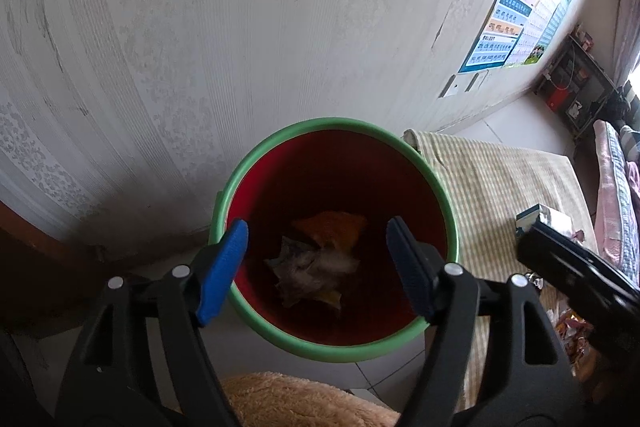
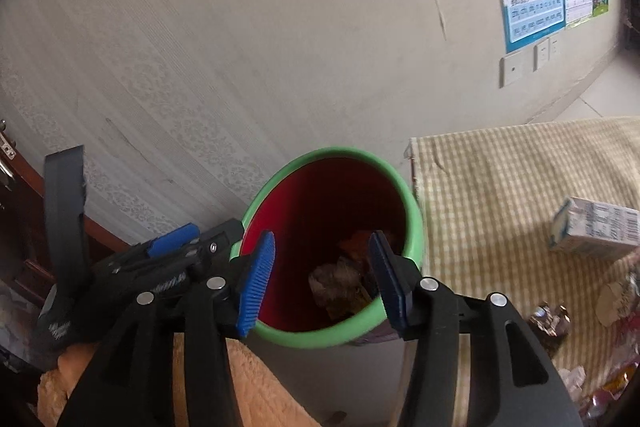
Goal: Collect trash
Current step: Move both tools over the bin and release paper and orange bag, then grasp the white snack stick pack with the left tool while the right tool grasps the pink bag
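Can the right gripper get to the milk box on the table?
Probably yes. The right gripper is open and empty over the bin, and the milk box lies uncovered on the checked tablecloth beside it.

Bin (image 1: 434, 183) mouth open above (trash (image 1: 316, 263) low inside), wall (image 1: 200, 47) close behind.

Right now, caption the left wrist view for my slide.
Open left gripper poised above the green-rimmed red bin, crumpled trash at its bottom.
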`<state>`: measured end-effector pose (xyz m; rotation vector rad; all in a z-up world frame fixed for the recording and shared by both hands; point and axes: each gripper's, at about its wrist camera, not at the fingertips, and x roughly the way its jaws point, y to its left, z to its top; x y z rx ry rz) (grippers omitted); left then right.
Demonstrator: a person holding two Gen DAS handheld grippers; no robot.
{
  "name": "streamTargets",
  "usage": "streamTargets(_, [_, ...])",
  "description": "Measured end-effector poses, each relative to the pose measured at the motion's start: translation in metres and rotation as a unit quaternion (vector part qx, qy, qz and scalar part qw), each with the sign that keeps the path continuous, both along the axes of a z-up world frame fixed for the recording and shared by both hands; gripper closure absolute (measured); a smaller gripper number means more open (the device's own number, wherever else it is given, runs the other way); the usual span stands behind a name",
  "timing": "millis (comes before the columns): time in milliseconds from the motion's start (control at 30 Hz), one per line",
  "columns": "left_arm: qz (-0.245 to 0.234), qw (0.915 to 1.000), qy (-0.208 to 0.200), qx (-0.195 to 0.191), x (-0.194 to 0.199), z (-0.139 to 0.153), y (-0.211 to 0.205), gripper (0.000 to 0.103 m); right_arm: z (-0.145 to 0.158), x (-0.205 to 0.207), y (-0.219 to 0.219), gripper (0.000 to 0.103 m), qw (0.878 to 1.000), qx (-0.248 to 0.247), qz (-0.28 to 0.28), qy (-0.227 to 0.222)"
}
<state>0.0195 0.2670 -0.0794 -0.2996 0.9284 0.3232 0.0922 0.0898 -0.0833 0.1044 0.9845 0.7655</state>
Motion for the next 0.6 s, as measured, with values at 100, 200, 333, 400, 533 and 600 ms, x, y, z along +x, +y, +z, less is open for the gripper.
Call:
streamTargets(100, [-0.009, 0.9999, -0.001, 0.007, -0.001, 0.003, -0.008, 0.034, 0.007, -0.012, -0.019, 0.052, 1.000, -0.002, -0.007, -0.008])
streamTargets(200, [-0.030, 0.9995, -0.002, 0.006, -0.001, 0.004, -0.023, 0.034, 0.013, -0.024, -0.043, 0.048, 1.000, -0.007, -0.022, -0.017])
streamTargets(333, [-0.065, 0.9979, -0.006, -0.001, -0.001, 0.006, -0.051, 0.034, 0.018, -0.038, -0.085, 0.046, 0.998, -0.032, -0.051, -0.033])
streamTargets(400, [-0.086, 0.9962, -0.006, -0.005, -0.001, 0.005, -0.069, 0.034, 0.018, -0.046, -0.107, 0.046, 0.995, -0.048, -0.071, -0.041])
streamTargets(533, [-0.156, 0.9873, 0.008, -0.025, -0.002, -0.006, -0.120, 0.034, 0.008, -0.062, -0.160, 0.046, 0.988, -0.083, -0.123, -0.034])
streamTargets(600, [-0.206, 0.9777, 0.024, -0.032, -0.002, -0.017, -0.157, 0.034, 0.000, -0.071, -0.190, 0.046, 0.983, -0.101, -0.154, -0.025])
